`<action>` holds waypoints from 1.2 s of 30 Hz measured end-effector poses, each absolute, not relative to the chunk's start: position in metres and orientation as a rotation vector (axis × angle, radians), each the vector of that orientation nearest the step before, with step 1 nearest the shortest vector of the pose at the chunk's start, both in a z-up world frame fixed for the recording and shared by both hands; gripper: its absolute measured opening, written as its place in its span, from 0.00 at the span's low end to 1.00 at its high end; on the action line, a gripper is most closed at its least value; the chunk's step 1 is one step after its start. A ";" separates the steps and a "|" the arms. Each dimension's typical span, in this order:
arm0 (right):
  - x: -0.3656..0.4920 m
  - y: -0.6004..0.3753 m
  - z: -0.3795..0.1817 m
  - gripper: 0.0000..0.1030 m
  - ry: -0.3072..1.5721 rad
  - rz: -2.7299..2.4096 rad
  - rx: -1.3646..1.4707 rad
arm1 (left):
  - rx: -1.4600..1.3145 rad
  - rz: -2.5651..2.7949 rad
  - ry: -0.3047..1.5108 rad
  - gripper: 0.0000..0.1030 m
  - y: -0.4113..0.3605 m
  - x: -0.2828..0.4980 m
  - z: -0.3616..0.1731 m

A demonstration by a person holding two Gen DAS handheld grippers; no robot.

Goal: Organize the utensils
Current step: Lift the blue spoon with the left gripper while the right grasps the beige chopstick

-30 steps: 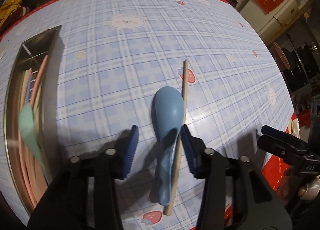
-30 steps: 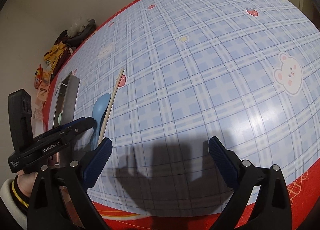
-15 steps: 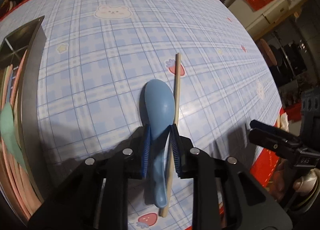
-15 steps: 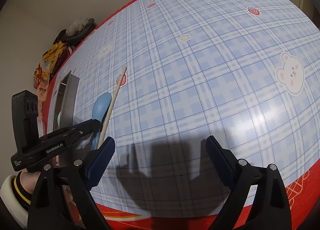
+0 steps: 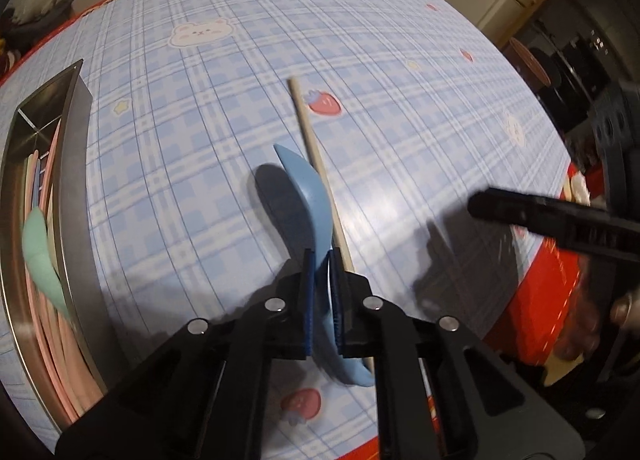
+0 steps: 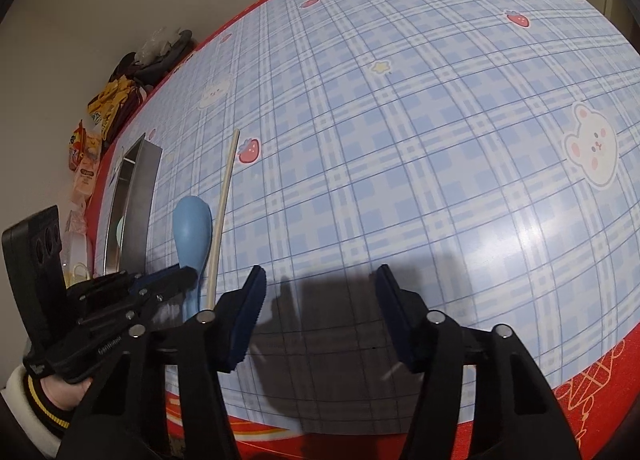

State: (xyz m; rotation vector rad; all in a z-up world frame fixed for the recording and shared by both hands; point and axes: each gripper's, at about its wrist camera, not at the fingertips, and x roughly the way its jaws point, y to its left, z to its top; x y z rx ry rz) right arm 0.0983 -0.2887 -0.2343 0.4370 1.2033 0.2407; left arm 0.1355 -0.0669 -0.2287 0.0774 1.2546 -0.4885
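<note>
My left gripper [image 5: 322, 260] is shut on the neck of a blue spoon [image 5: 310, 200], which is tilted on its side and lifted a little off the checked tablecloth. A single wooden chopstick [image 5: 318, 158] lies on the cloth just right of the spoon. From the right wrist view the blue spoon [image 6: 193, 230] and the chopstick [image 6: 223, 206] lie at the left, with the left gripper [image 6: 186, 274] on the spoon. My right gripper [image 6: 320, 292] is open and empty above the table's near edge. A steel utensil tray [image 5: 74, 164] at the left holds pink chopsticks and a green spoon [image 5: 40, 248].
The steel tray also shows in the right wrist view [image 6: 138, 196]. Snack bags [image 6: 86, 152] lie beyond the table's far left edge. The red table border [image 6: 580, 384] runs along the near edge. The right gripper's body [image 5: 560, 220] reaches in from the right in the left wrist view.
My left gripper has closed fully on the blue spoon and lifted and tilted it. The right gripper has moved closer to the left one and narrowed its opening somewhat.
</note>
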 end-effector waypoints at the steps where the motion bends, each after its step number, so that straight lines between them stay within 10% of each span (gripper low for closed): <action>1: 0.099 -0.286 -0.234 0.52 1.205 0.247 0.434 | 0.105 -0.483 1.259 0.11 -0.069 0.132 -0.231; 25: 0.122 -0.148 -0.237 0.45 1.197 0.424 -0.029 | 0.006 -0.355 1.205 0.10 -0.008 0.099 -0.216; 36: 0.109 -0.146 -0.238 0.10 1.175 0.368 -0.156 | -0.056 -0.363 1.201 0.10 0.007 0.098 -0.216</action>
